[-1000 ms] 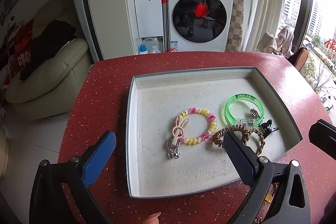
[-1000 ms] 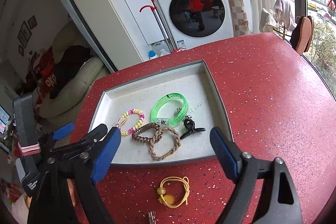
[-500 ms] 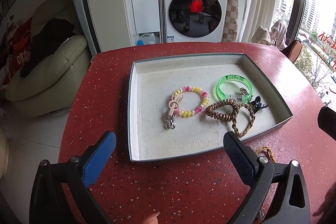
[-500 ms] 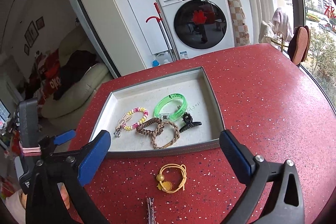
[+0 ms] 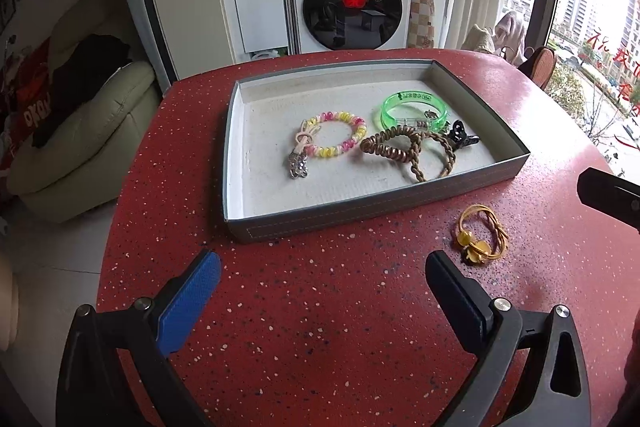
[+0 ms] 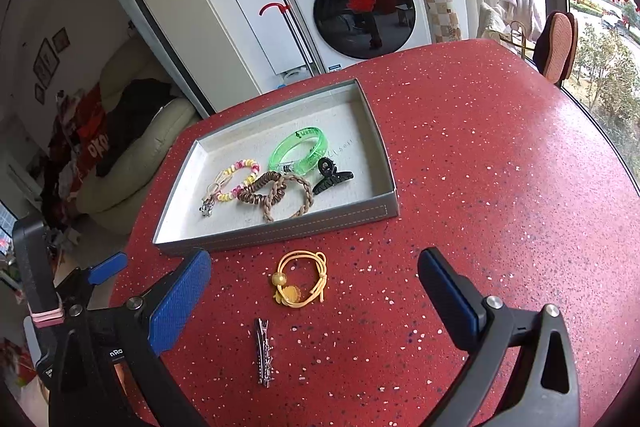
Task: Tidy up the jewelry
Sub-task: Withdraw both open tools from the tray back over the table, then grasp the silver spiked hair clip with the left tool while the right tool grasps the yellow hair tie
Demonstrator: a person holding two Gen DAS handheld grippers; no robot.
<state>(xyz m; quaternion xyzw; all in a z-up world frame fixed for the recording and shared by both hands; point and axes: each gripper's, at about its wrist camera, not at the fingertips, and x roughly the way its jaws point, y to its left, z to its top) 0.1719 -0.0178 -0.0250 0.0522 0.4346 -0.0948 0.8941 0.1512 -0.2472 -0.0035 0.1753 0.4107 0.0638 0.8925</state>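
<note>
Both grippers have backed away from the tray (image 6: 280, 235); right gripper (image 6: 314, 281) jaws have just been opening, now wide, nothing between them. Left gripper (image 5: 322, 291) also agape, empty. Yellow hair tie (image 6: 300, 283) and hair clip (image 6: 264, 357) lie outside the tray at 6 o'clock, likely next to collect.
</note>
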